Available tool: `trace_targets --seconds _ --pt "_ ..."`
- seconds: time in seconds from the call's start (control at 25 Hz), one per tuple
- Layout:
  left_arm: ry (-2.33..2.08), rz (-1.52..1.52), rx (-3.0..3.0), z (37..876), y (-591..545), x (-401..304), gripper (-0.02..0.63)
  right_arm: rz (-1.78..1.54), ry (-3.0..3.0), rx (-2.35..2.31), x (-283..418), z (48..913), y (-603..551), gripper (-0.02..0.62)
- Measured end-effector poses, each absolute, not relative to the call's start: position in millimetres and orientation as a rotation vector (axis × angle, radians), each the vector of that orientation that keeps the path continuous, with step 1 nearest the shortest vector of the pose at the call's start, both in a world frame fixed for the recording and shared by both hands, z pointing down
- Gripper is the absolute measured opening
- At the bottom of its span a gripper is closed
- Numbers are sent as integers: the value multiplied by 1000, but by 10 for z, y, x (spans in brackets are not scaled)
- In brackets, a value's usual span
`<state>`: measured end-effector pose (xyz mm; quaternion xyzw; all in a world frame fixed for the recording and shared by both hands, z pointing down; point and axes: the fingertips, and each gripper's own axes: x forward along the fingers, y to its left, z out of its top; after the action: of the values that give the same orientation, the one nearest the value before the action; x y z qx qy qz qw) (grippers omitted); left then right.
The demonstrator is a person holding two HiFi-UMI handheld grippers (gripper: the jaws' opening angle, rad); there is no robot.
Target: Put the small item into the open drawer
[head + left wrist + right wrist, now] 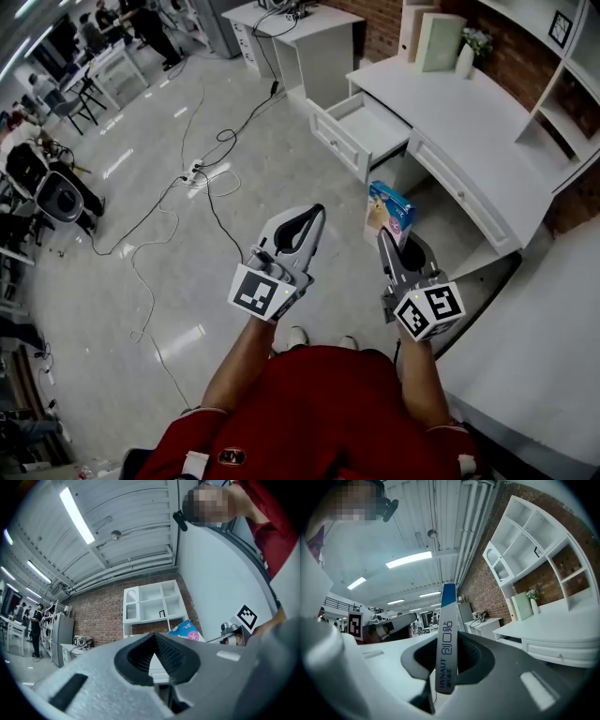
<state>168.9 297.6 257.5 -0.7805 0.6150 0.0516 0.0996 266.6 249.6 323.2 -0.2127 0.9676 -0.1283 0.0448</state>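
The right gripper is gripping the small box. Its fingers are standing partly apart and pressing on the box's lower end from both sides. The blue-and-white box is sticking up and out past the fingertips, with its narrow printed edge facing back along the fingers. The open drawer is hanging out of the white bench well ahead of those fingers and slightly to their left, with floor showing between it and the box. The left gripper is hovering just left of the right fingers at about the same height. Its fingers are meeting at the tips and are holding nothing.
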Motion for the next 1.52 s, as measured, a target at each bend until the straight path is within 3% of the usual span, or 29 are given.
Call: trace_targets --seconds 0.32,0.56,1.2,1.52 --pt "1844 110 -2305 2721 2662 1857 0 -427 2949 -659 2881 3375 2148 71" --pt "1850 114 -2297 2754 2328 1555 0 -426 2964 -687 2668 3429 1823 71" --pt "1661 186 -2463 2989 784 -515 0 -448 2969 -1138 1062 3788 375 71" --pt "1593 215 -2543 3122 240 -1192 0 -513 3010 -1337 591 4052 -300 71"
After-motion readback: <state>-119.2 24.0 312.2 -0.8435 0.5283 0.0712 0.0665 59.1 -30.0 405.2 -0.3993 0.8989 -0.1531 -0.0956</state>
